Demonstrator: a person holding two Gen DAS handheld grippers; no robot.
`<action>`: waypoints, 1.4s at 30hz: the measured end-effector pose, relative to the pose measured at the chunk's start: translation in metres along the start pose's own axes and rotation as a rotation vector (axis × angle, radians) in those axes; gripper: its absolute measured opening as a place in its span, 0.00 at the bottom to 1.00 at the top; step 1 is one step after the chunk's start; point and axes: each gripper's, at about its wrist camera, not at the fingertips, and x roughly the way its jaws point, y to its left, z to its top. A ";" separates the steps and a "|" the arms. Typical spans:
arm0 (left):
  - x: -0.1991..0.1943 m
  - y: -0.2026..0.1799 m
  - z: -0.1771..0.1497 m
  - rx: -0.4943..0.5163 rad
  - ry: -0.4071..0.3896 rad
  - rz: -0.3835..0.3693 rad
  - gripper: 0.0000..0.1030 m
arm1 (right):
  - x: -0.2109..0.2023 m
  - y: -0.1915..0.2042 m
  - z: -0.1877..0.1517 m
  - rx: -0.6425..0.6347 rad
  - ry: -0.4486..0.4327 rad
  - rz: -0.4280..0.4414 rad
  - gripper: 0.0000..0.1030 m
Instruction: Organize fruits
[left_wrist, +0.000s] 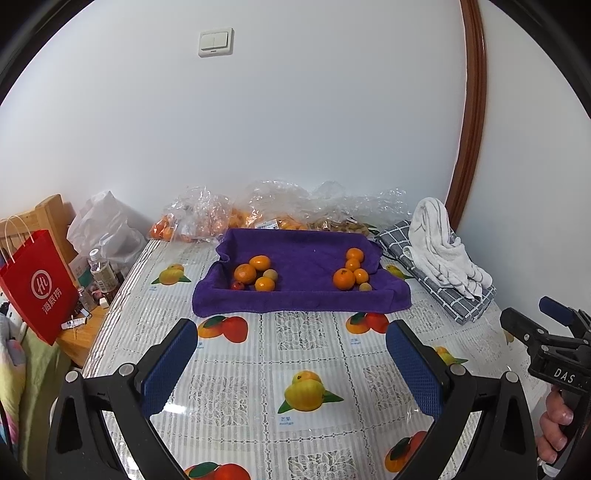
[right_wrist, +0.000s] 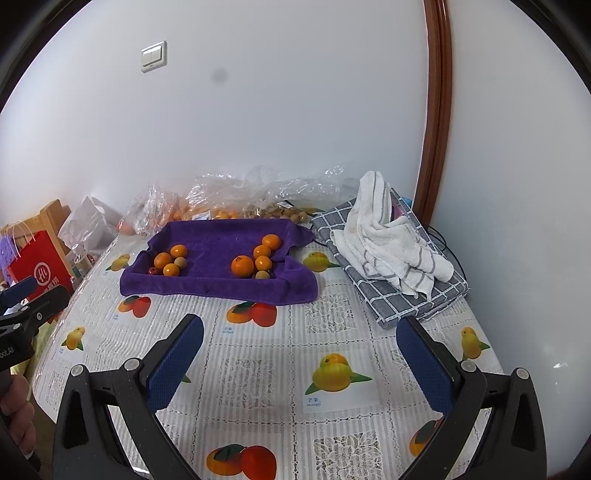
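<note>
A purple towel (left_wrist: 303, 258) (right_wrist: 218, 243) lines a shallow tray at the back of the table. On its left side lie several oranges (left_wrist: 245, 274) (right_wrist: 162, 260), a pale round fruit (left_wrist: 270, 274) and a small red fruit (left_wrist: 237, 285). On its right side lies another group of oranges (left_wrist: 344, 278) (right_wrist: 242, 266) with a pale fruit (left_wrist: 365, 287) (right_wrist: 262, 275). My left gripper (left_wrist: 291, 354) hovers open over the tablecloth in front of the tray, holding nothing. My right gripper (right_wrist: 301, 354) is open too, a little further right, and shows at the right edge of the left wrist view (left_wrist: 532, 321).
Clear plastic bags of oranges (left_wrist: 207, 218) (right_wrist: 207, 199) and small brown fruits (left_wrist: 343, 225) lie behind the tray by the wall. A white striped towel (left_wrist: 443, 247) (right_wrist: 388, 236) sits on a grey checked cloth (right_wrist: 399, 291) at right. A red paper bag (left_wrist: 40, 284) and bottles stand off the table's left edge.
</note>
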 end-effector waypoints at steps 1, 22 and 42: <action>0.000 0.000 0.000 0.001 0.000 0.000 1.00 | 0.000 0.000 0.000 -0.004 0.000 -0.001 1.00; -0.005 0.003 0.000 -0.008 -0.011 0.009 1.00 | -0.001 0.009 -0.003 -0.010 0.006 0.000 1.00; -0.006 0.004 0.000 -0.010 -0.012 0.011 1.00 | 0.000 0.012 -0.004 -0.014 0.007 0.002 1.00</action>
